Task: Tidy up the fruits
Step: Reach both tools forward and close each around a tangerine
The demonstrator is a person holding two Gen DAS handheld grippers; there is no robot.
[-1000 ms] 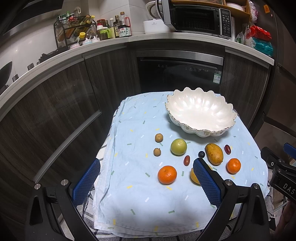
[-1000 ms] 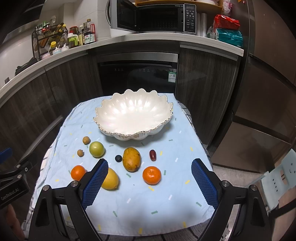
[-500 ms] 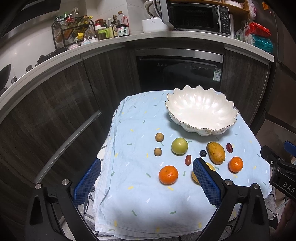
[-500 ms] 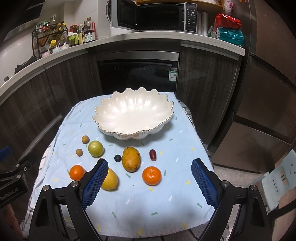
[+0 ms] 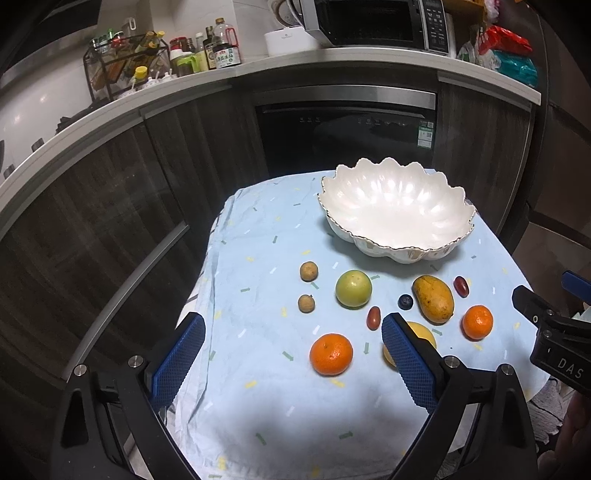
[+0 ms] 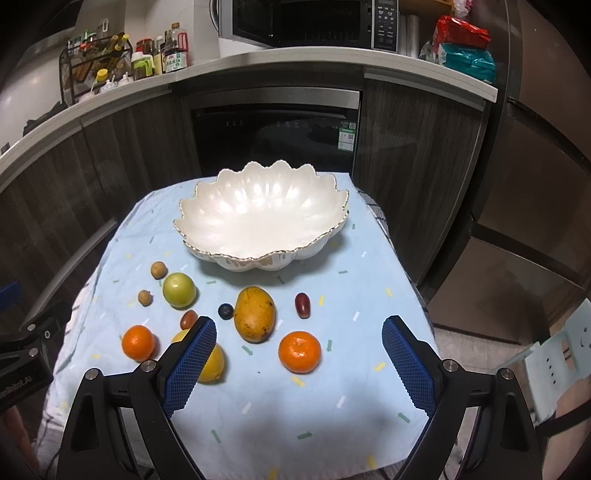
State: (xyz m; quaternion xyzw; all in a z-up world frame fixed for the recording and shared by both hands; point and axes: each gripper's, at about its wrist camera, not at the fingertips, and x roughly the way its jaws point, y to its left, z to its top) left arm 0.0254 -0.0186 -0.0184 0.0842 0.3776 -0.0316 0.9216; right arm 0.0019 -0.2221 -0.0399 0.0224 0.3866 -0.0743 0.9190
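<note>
- Both views sit a bit closer to the fruit than a second ago; nothing on the cloth has moved, bowl empty as before.
- Left gripper [image 5: 291, 349]: jaws wide apart, nothing held, hovering over the near left part of the cloth [image 5: 258, 398]. Its right pad [image 5: 406, 363] covers part of the lemon [image 5: 423, 332].
- Right gripper [image 6: 299, 356]: jaws wide apart, empty, over the near edge of the cloth. Its left pad [image 6: 190, 363] overlaps the lemon.
- Nearest fruit row: left tangerine [image 5: 331, 353], lemon, right tangerine [image 6: 299, 351], well apart from one another.
- Next row: left date [image 5: 373, 317] just beside the lemon, blueberry [image 5: 405, 301] just left of the mango [image 5: 433, 298], right date [image 6: 303, 304] right of the mango.
- Green apple [image 5: 353, 288] left of the blueberry, with two longans [image 5: 306, 303] [image 5: 308, 271] further left, one behind the other.
- All fruit lies on the cloth, none touching the bowl.
- Bowl [image 6: 207, 218]: white, scalloped, gold rim, upright, behind the fruit on the far half of the cloth.
- Beyond: dark cabinets, counter [image 6: 258, 59] with microwave [image 6: 306, 22] and bottle rack [image 5: 122, 62].
</note>
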